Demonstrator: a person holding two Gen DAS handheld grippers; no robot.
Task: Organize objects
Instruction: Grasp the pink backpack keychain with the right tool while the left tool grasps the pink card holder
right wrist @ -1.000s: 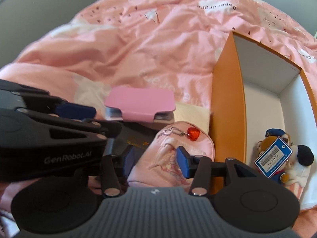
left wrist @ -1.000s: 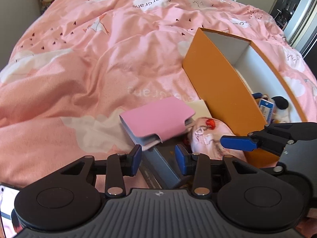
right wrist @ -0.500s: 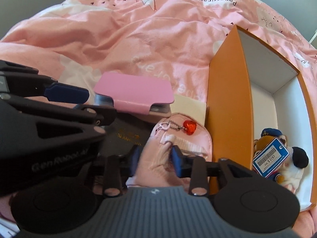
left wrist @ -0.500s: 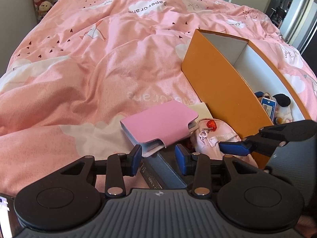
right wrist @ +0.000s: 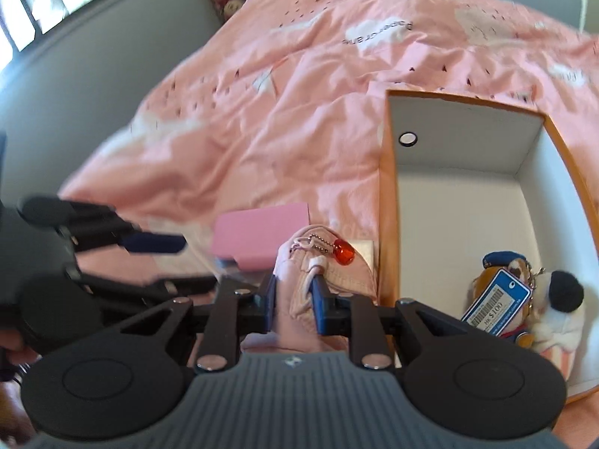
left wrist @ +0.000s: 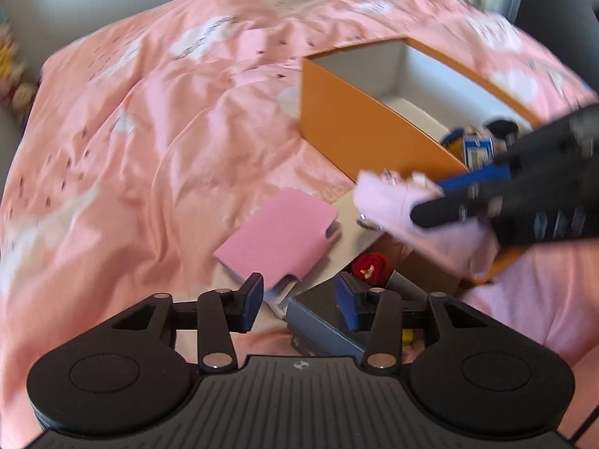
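Opening, our left gripper holds nothing above the grey book. Our right gripper is closing on the pink pouch; right of it, the plush toy's tag reads "HK $100" inside the orange box.

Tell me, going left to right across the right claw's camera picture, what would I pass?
The other claw → pink card case → pink pouch pinched in this claw, whose jaws are closing → orange box wall → plush toy with a price tag inside the box.
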